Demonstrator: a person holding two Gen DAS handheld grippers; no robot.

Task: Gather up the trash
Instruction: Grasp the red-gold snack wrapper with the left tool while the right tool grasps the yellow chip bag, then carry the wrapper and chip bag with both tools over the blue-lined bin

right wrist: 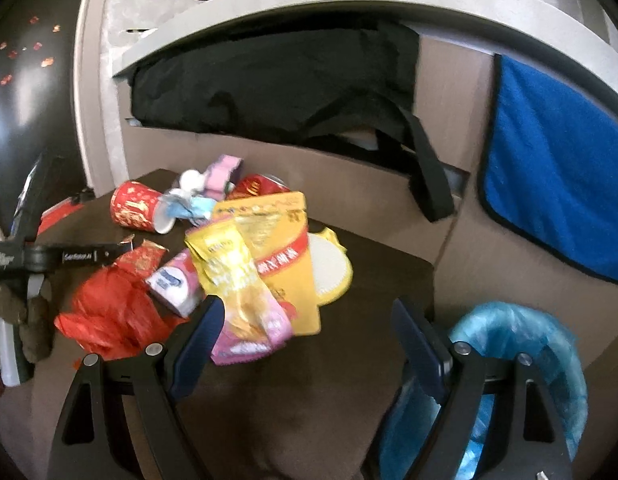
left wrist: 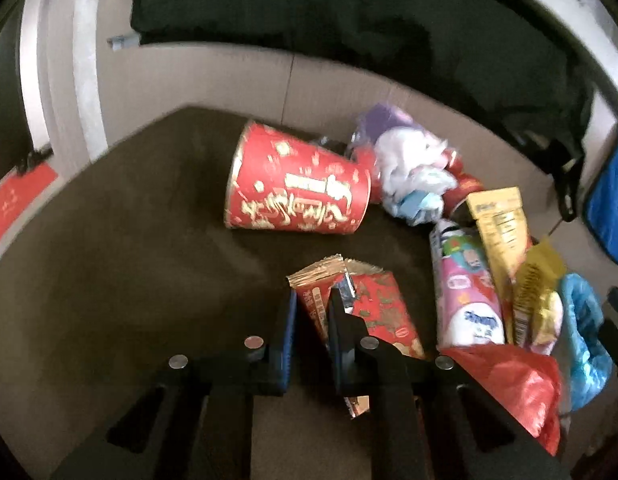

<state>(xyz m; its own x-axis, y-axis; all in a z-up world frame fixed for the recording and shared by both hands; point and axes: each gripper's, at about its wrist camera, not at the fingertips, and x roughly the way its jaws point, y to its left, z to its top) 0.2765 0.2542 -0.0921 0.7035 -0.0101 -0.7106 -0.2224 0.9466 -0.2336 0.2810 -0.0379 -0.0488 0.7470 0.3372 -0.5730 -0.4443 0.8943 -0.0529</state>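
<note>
Clenched on a crumpled red foil snack wrapper (left wrist: 373, 312), the left gripper (left wrist: 313, 300) sits nearest, over the dark brown tabletop (left wrist: 129, 240). Beyond the wrapper lies a tipped red paper cup with gold lettering (left wrist: 297, 184). Right gripper (right wrist: 305, 316) stands released before the yellow pouch (right wrist: 285, 248), apart from the wrapper; a blue plastic bag (right wrist: 529, 340) is beside it.

The left gripper (left wrist: 311, 300) is showing two black fingers with blue pads on the inside, and round silver screws are shining on its black arms. The right gripper (right wrist: 305, 320) is looking the same, with black arms, dark blue pads (right wrist: 199, 340) and silver screws.
</note>
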